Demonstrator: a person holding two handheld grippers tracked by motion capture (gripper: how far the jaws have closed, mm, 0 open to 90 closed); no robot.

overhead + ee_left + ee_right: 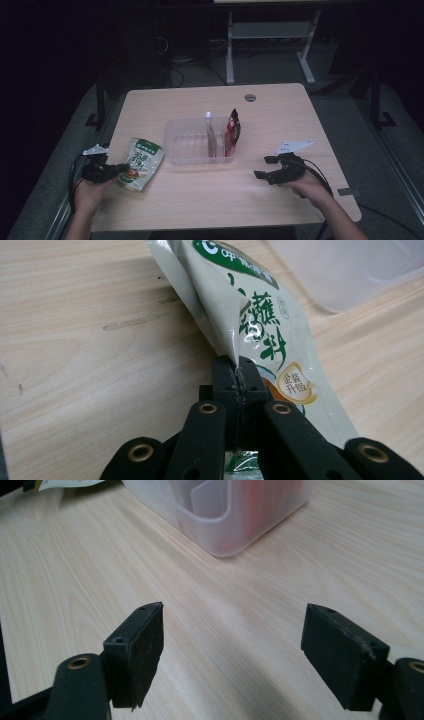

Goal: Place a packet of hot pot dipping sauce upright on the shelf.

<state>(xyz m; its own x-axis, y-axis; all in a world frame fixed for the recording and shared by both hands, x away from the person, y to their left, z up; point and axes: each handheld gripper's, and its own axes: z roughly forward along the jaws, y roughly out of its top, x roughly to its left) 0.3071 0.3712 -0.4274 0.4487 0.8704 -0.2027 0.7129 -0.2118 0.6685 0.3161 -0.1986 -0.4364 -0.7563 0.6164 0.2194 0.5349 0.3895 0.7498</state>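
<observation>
A: Scanning the high view: why is the left claw at lower left?
B: It is clamped on the sauce packet, lifting one edge off the surface.
A: Left gripper view?
B: Jaws pinch the packet's seam at centre.
A: Right gripper view?
B: Right claw gapes wide, empty, waiting near the clear bin.

Dim high view with black surroundings; both claw views bright, slightly soft.

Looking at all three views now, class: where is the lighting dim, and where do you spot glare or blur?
High view: dark room, lit table. Left gripper view: glare on the creased green-and-cream pouch, blurred clear bin behind. Right gripper view: even light, soft-focus bin.
</observation>
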